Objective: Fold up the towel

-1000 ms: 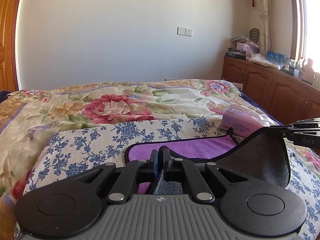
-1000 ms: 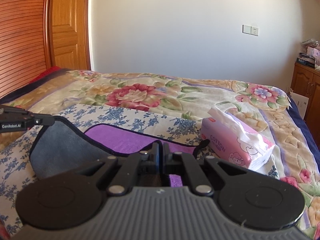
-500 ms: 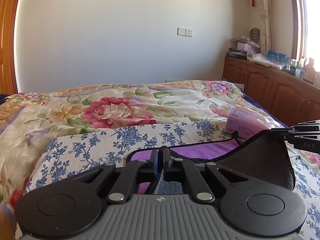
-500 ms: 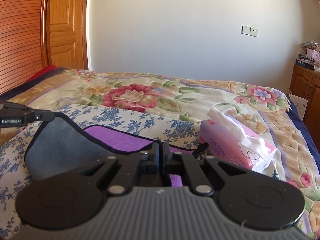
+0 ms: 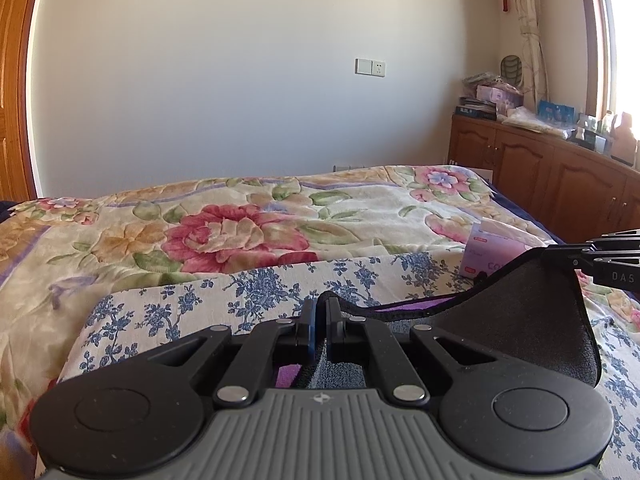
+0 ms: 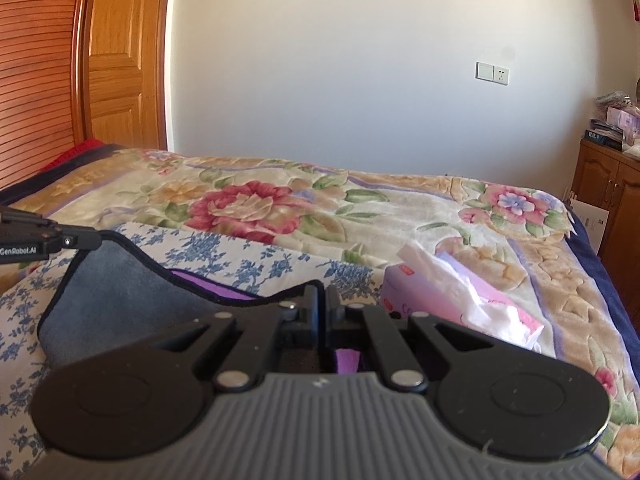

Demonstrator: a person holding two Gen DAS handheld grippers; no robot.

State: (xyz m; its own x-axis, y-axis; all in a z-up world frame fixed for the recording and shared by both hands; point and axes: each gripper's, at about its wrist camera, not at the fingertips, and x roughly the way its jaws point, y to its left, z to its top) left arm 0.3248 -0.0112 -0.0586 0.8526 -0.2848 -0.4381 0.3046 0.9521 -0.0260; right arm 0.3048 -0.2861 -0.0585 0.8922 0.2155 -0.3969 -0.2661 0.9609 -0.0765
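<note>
The towel [image 5: 520,320] is grey on one face, purple on the other, with a dark hem. It lies on a blue-flowered cloth [image 5: 240,292] on the bed. My left gripper [image 5: 320,304] is shut on the towel's near left corner and holds it up. My right gripper [image 6: 322,294] is shut on the near right corner, also raised. The grey face [image 6: 120,292] hangs between the two grippers. A strip of purple [image 6: 208,282] shows beyond it. Each gripper's tip shows in the other view, the right one [image 5: 600,258] and the left one [image 6: 52,240].
A pink tissue box [image 6: 452,300] lies on the bed just right of the towel, also seen in the left wrist view [image 5: 488,256]. The floral quilt [image 5: 240,232] covers the bed. Wooden cabinets [image 5: 560,184] stand at right, a wooden door [image 6: 120,60] at left.
Both grippers have moved forward over the towel with its near corners, carrying the grey face farther across the purple side. Less purple shows now.
</note>
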